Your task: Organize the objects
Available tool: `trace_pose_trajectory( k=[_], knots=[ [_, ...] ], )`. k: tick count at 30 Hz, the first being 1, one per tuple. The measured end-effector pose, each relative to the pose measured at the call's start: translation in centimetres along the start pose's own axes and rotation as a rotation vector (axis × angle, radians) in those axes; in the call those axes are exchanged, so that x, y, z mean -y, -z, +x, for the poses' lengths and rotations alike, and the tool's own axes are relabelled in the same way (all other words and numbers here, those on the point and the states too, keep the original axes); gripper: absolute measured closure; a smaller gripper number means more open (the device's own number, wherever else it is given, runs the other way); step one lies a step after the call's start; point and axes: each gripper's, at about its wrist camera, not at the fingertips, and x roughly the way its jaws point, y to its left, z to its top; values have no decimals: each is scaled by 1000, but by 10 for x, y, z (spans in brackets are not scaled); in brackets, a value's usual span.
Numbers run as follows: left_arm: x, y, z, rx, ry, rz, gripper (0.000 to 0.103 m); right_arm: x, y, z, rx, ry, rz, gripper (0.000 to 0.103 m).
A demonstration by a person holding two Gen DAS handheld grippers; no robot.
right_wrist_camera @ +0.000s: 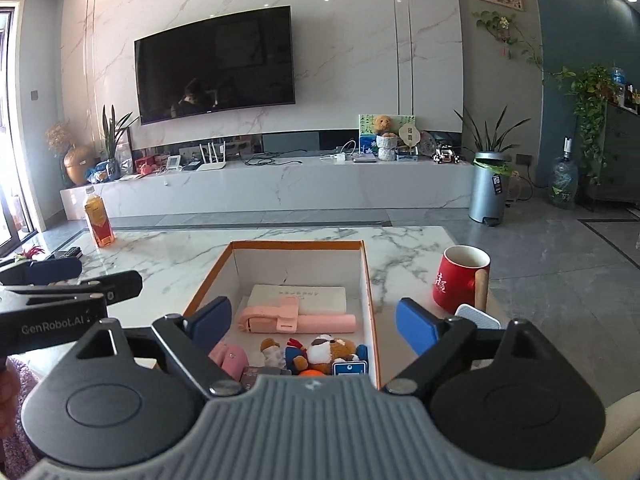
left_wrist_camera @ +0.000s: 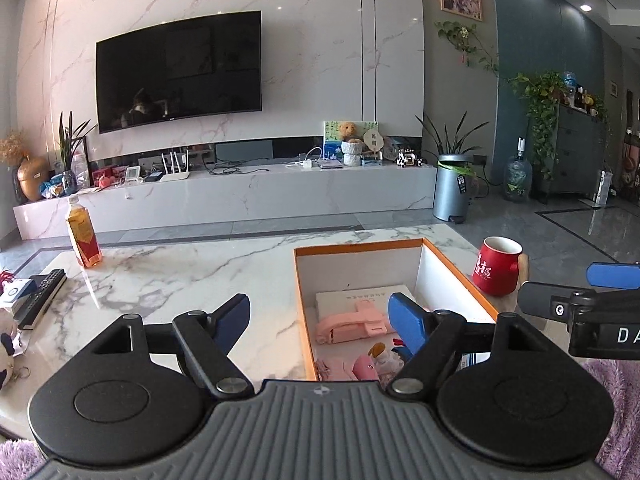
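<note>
An open orange-rimmed box [left_wrist_camera: 460, 276] [right_wrist_camera: 370, 280] sits on the marble table [left_wrist_camera: 192, 272] [right_wrist_camera: 172, 252]. Inside lie a white booklet [right_wrist_camera: 320, 294], a pink selfie stick [left_wrist_camera: 352, 326] [right_wrist_camera: 296, 320], a pink gadget [right_wrist_camera: 230, 356] and small plush toys [right_wrist_camera: 332, 350]. My left gripper [left_wrist_camera: 320, 320] is open and empty, straddling the box's left wall. My right gripper [right_wrist_camera: 316, 320] is open and empty over the box's near end. Each gripper shows at the edge of the other's view: the right gripper in the left wrist view [left_wrist_camera: 580, 292], the left gripper in the right wrist view [right_wrist_camera: 76, 280].
A red mug [left_wrist_camera: 498, 266] [right_wrist_camera: 462, 282] stands right of the box. An orange drink bottle [left_wrist_camera: 82, 234] [right_wrist_camera: 98, 220] stands at the table's far left. Remotes [left_wrist_camera: 42, 296] and a small box [left_wrist_camera: 14, 292] lie at the left edge. A TV console lies beyond.
</note>
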Motion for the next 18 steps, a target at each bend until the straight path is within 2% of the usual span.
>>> trace_pose_trajectory(
  k=[10,18],
  knots=[
    [19,25,24,-118,11,60,13,8,29,31,-108,-1,7,7],
    [30,36,35,-174,6,104,13,19,43,51,-164,5,29,7]
  ],
)
